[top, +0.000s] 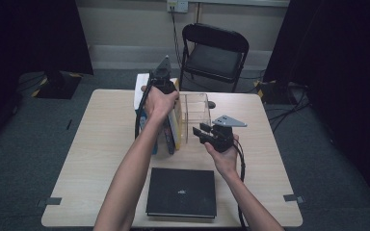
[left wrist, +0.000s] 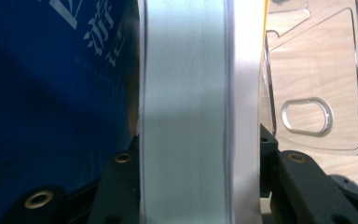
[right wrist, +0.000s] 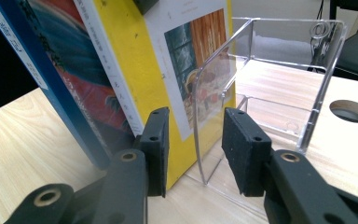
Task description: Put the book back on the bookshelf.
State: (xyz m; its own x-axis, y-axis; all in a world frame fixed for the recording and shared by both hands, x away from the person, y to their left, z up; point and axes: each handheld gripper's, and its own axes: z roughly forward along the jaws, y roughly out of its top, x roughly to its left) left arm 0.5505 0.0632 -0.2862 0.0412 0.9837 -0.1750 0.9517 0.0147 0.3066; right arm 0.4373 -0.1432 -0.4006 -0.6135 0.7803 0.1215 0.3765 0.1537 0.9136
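Observation:
Several books stand upright on the table (top: 101, 144) beside a clear acrylic book stand (top: 197, 113). My left gripper (top: 165, 86) comes down on them from above. In the left gripper view it (left wrist: 198, 154) is shut on the pale page edge of the yellow-covered book (left wrist: 186, 93), with a blue book (left wrist: 51, 93) to one side and the stand (left wrist: 317, 70) to the other. My right gripper (top: 201, 133) is at the stand's near end. In its own view it (right wrist: 196, 144) is open, its pads either side of the stand's wall (right wrist: 214, 93) with gaps, next to the yellow book (right wrist: 135, 56).
A black book (top: 181, 191) lies flat near the table's front edge. A black folding chair (top: 214, 53) stands behind the table. There is a round hole (right wrist: 351, 110) in the tabletop beyond the stand. Bare wood lies at the left and right sides.

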